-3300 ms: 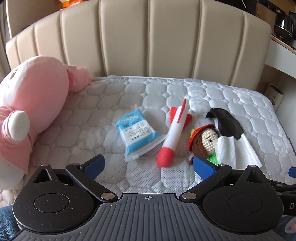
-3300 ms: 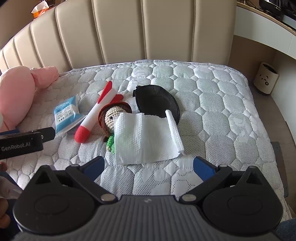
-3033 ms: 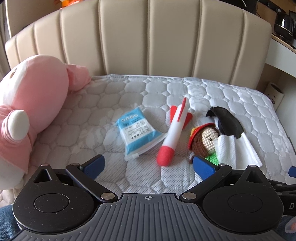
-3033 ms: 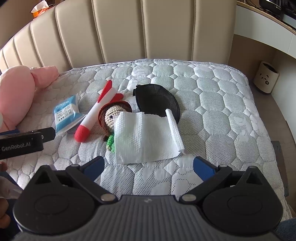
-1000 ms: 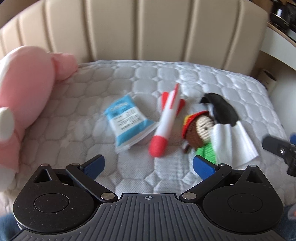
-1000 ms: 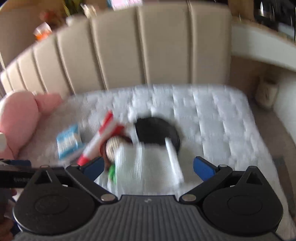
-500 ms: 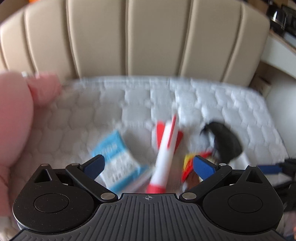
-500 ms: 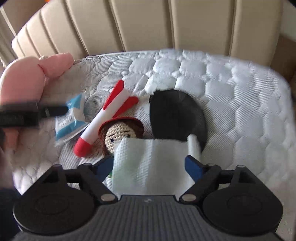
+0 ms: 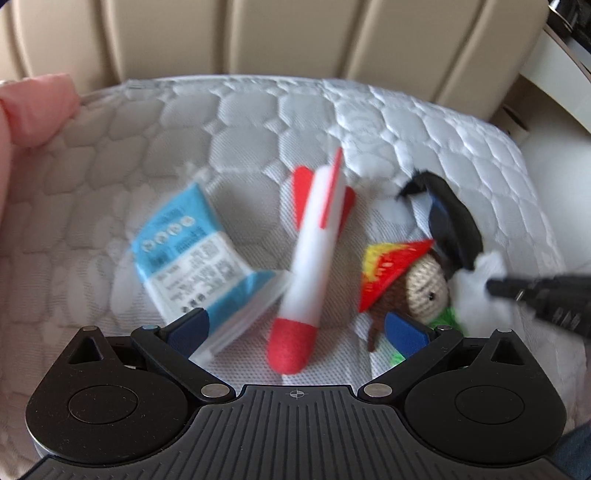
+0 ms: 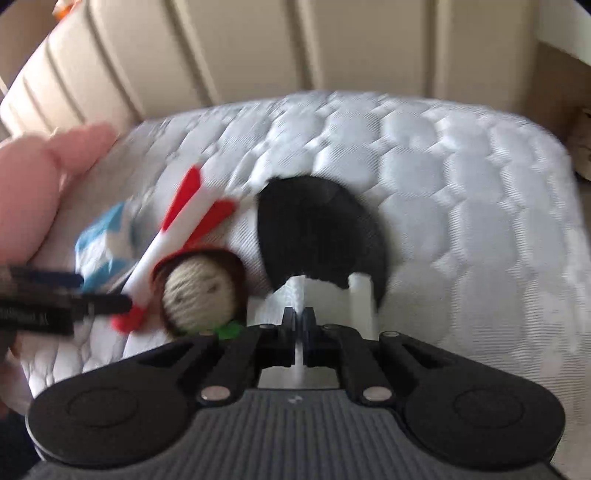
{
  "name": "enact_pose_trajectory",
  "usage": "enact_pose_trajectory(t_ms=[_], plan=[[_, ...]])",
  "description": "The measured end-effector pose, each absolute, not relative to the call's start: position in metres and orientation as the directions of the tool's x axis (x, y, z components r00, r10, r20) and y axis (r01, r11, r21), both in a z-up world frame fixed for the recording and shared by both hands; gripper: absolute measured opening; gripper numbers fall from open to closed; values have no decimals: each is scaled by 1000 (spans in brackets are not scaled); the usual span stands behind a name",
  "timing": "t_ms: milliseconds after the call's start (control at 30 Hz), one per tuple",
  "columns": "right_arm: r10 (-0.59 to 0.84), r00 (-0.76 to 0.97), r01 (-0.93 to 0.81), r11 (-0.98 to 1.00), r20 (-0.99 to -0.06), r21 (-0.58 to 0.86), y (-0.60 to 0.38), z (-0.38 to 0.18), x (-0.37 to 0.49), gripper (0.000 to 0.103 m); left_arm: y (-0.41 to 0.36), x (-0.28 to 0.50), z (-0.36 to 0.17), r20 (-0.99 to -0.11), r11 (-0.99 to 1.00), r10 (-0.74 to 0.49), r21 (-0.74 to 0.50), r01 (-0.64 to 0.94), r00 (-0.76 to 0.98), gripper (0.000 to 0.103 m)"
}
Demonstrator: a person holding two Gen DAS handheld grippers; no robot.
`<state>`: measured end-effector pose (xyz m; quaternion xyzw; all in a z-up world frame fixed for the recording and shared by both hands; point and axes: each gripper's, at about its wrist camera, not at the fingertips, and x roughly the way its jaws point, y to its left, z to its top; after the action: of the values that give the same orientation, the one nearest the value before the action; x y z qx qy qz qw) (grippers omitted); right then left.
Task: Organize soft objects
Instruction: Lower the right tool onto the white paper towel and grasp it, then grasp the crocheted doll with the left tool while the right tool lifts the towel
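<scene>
A red and white foam rocket (image 9: 314, 254) lies on the quilted mattress (image 9: 258, 122), its red nose between the tips of my open left gripper (image 9: 295, 326). Left of it lies a blue tissue pack (image 9: 192, 258), right of it a crocheted doll (image 9: 413, 284) with a red hat, and behind the doll a black cap (image 9: 454, 225). My right gripper (image 10: 299, 317) is shut on the white paper towel (image 10: 325, 299) that covers the doll's (image 10: 201, 291) body, in front of the black cap (image 10: 317, 232). The rocket (image 10: 177, 236) shows blurred at the left.
A large pink plush (image 9: 33, 107) sits at the mattress's left edge, also the pink plush (image 10: 40, 192) in the right wrist view. A beige padded headboard (image 9: 295, 33) rises behind. The mattress's right half (image 10: 480, 206) is bare. A white ledge (image 9: 557, 66) stands at the far right.
Both grippers dropped toward the objects. The right gripper closed on the paper towel; it stood open half a second ago. The left gripper now straddles the rocket's nose.
</scene>
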<state>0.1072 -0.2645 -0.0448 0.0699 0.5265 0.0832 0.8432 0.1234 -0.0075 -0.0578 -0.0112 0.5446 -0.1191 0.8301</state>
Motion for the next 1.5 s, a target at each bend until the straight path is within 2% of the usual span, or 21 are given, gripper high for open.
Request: enact_pose_trajectory(t_ms=[133, 233, 333, 500, 567, 633, 767, 900, 967, 1033, 1067, 1233, 1267, 1300, 1333, 1367, 1433, 1500], plan=[[70, 543, -58, 997, -837, 45, -272, -26, 106, 4, -23, 127, -65, -900, 961, -201, -104, 256, 386, 103], [-22, 553, 1, 1000, -833, -26, -284, -28, 110, 4, -20, 128, -71, -901, 959, -216, -123, 254, 377, 103], [-3, 498, 30, 999, -867, 13, -291, -36, 112, 4, -8, 132, -75, -900, 951, -292, -239, 194, 324, 103], [24, 508, -49, 999, -861, -1, -275, -36, 107, 8, -25, 139, -75, -884, 921, -380, -335, 200, 273, 103], [11, 506, -62, 998, -863, -24, -271, -38, 105, 16, -39, 138, -75, -884, 917, -384, -334, 217, 265, 103], [-9, 483, -56, 998, -876, -41, -271, -44, 107, 26, -56, 137, -76, -900, 933, -330, -266, 241, 285, 103], [-58, 441, -52, 995, -896, -90, -269, -62, 116, 32, -81, 135, -83, -914, 954, -226, -138, 266, 338, 103], [-51, 430, -53, 995, -901, -82, -270, -68, 116, 36, -77, 119, -58, -857, 920, -329, -198, 337, 396, 101], [-55, 444, -52, 995, -895, -87, -271, -66, 115, 44, -71, 112, -53, -851, 903, -369, -233, 362, 374, 101], [-64, 445, -47, 994, -893, -94, -270, -70, 118, 45, -76, 115, -58, -867, 901, -372, -250, 355, 332, 101], [-70, 438, -45, 994, -896, -99, -270, -74, 121, 45, -81, 116, -62, -876, 903, -362, -246, 351, 318, 101], [-78, 408, -68, 991, -910, -116, -267, -90, 129, 45, -115, 124, -77, -888, 910, -235, -59, 409, 395, 96], [-77, 410, -64, 991, -909, -113, -268, -90, 129, 44, -118, 123, -82, -889, 911, -213, -32, 411, 404, 90], [-72, 413, -60, 993, -908, -105, -269, -90, 128, 43, -120, 125, -87, -890, 910, -191, -3, 414, 413, 80], [-61, 413, -58, 994, -909, -93, -270, -90, 128, 36, -119, 125, -88, -888, 906, -182, 15, 422, 422, 76], [-48, 413, -56, 995, -909, -78, -271, -89, 128, 20, -117, 124, -90, -886, 902, -173, 33, 430, 430, 74], [-30, 416, -50, 997, -909, -56, -273, -87, 127, 9, -110, 125, -88, -884, 908, -195, 0, 418, 424, 72], [-17, 432, -34, 999, -902, -35, -276, -83, 126, 5, -105, 125, -86, -883, 912, -210, -22, 410, 420, 71]])
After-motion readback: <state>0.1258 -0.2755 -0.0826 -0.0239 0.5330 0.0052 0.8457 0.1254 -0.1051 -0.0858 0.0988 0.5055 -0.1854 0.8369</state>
